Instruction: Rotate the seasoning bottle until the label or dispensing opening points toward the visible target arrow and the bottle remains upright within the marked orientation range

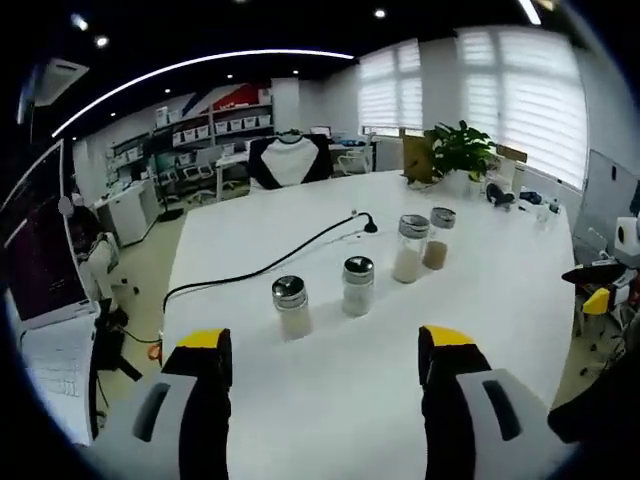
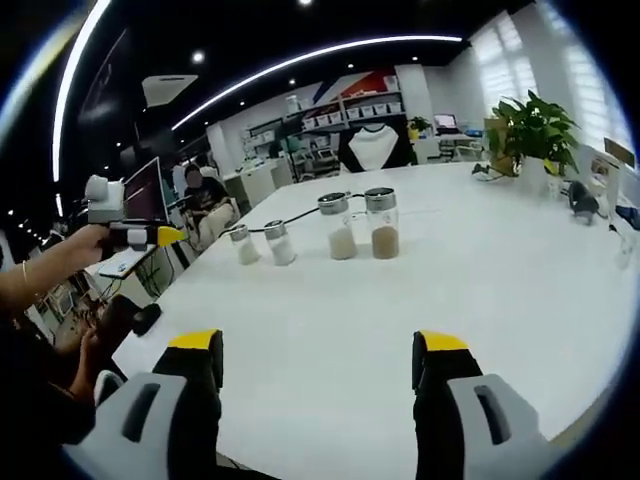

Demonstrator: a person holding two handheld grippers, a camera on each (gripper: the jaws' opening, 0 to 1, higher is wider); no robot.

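In the left gripper view we see the left gripper with its yellow-tipped jaws spread wide and nothing between them, held above the near part of a white table. Past the jaws stand two small shakers with metal caps, the left shaker holding a pale powder and the right shaker a whiter one, both upright and a little apart from each other. Farther back and to the right stand two taller jars close together, the near jar with a light filling and the far jar with a brown one. A black cable runs across the table behind the shakers and off its left edge. A potted plant sits at the table's far end, with shelves and window blinds beyond. In the right gripper view the right gripper also has its jaws wide apart and empty over the table. Ahead we see the same four containers in a row, well apart from the jaws: the two shakers on the left, the two jars right of them, all upright. At the left edge a person's hand holds the left gripper up, beside the table. We cannot tell which bottle is the task's, and we can make out no arrow on the table.
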